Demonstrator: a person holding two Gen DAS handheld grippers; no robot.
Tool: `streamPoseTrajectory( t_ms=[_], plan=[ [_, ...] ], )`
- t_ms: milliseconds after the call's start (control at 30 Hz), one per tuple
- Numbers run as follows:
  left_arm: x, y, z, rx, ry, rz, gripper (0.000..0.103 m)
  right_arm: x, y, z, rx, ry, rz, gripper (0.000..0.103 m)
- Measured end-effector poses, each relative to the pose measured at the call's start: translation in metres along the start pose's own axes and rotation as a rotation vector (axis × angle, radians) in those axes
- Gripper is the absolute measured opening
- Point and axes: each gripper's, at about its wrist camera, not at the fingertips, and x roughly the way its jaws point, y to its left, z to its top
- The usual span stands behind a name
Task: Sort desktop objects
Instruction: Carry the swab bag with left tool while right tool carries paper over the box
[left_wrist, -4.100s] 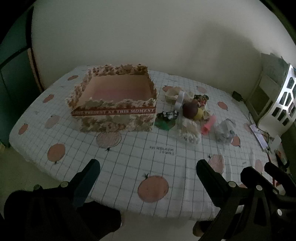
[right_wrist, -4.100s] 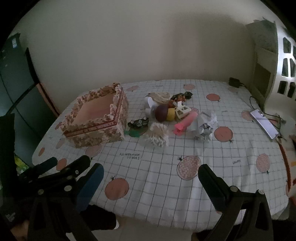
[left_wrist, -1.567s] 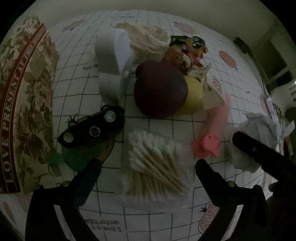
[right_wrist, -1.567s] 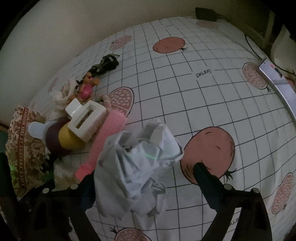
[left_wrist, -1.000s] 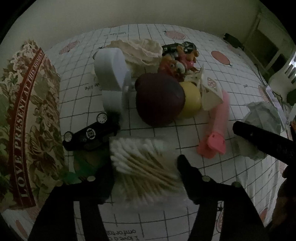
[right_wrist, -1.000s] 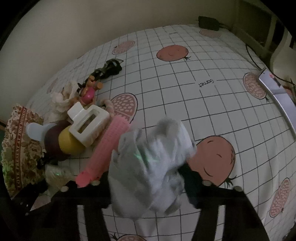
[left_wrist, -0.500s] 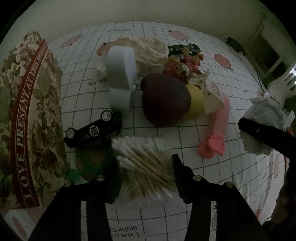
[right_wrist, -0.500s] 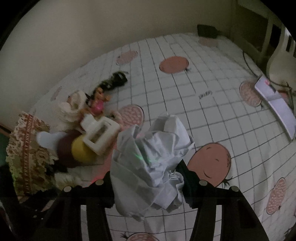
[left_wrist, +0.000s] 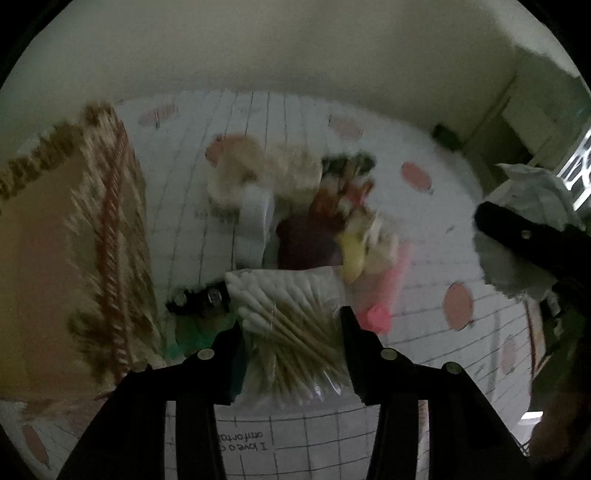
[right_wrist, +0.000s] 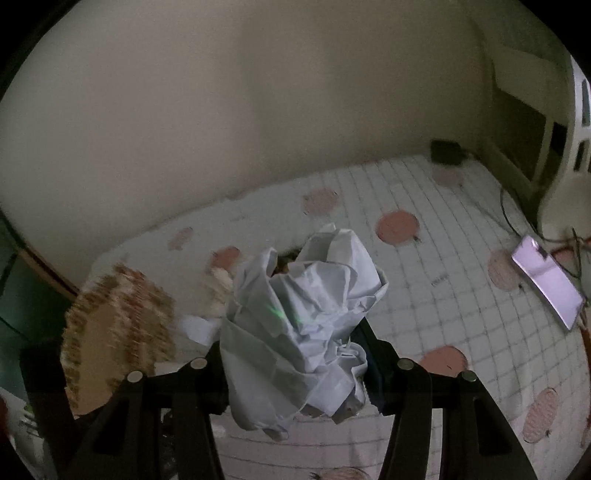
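1. dim room, plain cream wall; table spread with a white checked cloth (left_wrist: 306, 439) printed with pink fruit spots.
2. patterned box (left_wrist: 66, 236), floral with a red band, set at the far left of the cloth, blurred in both views.
3. black toy car (left_wrist: 199, 301), lying just right of the box, partly hidden behind the swab pack.
4. left gripper (left_wrist: 291, 350), jaws closing, pressed on a clear pack of cotton swabs (left_wrist: 291, 325); pack is carried clear of the cloth, in front of the clutter.
5. clutter pile (left_wrist: 317, 221) of blurred small items, seen behind the pack; a pink piece (left_wrist: 380, 317) lies at its right edge.
6. right gripper (right_wrist: 295, 365), clamped on crumpled white paper (right_wrist: 306, 325); the paper is held raised above the cloth.
7. phone (right_wrist: 546, 280), lying flat at the far right of the table, well apart from the rest.
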Motion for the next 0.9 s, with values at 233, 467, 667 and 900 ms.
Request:
streamPoseTrajectory(
  t_ms=[233, 467, 667, 900],
  plan=[
    [-0.054, 0.004, 0.014, -0.019, -0.158, -0.016, 0.047, -0.03, 0.036, 0.004, -0.046, -0.122, 0.091, 0.058],
    [-0.091, 0.046, 0.016, -0.105, -0.262, 0.065, 0.047, -0.033, 0.072, -0.004, -0.132, -0.139, 0.149, 0.058],
    [-0.112, 0.104, 0.004, -0.224, -0.279, 0.127, 0.047, -0.028, 0.11, -0.028, -0.244, -0.085, 0.154, 0.058],
    [-0.133, 0.179, -0.017, -0.424, -0.289, 0.132, 0.047, -0.022, 0.169, -0.045, -0.287, 0.006, 0.162, 0.058]
  ],
)
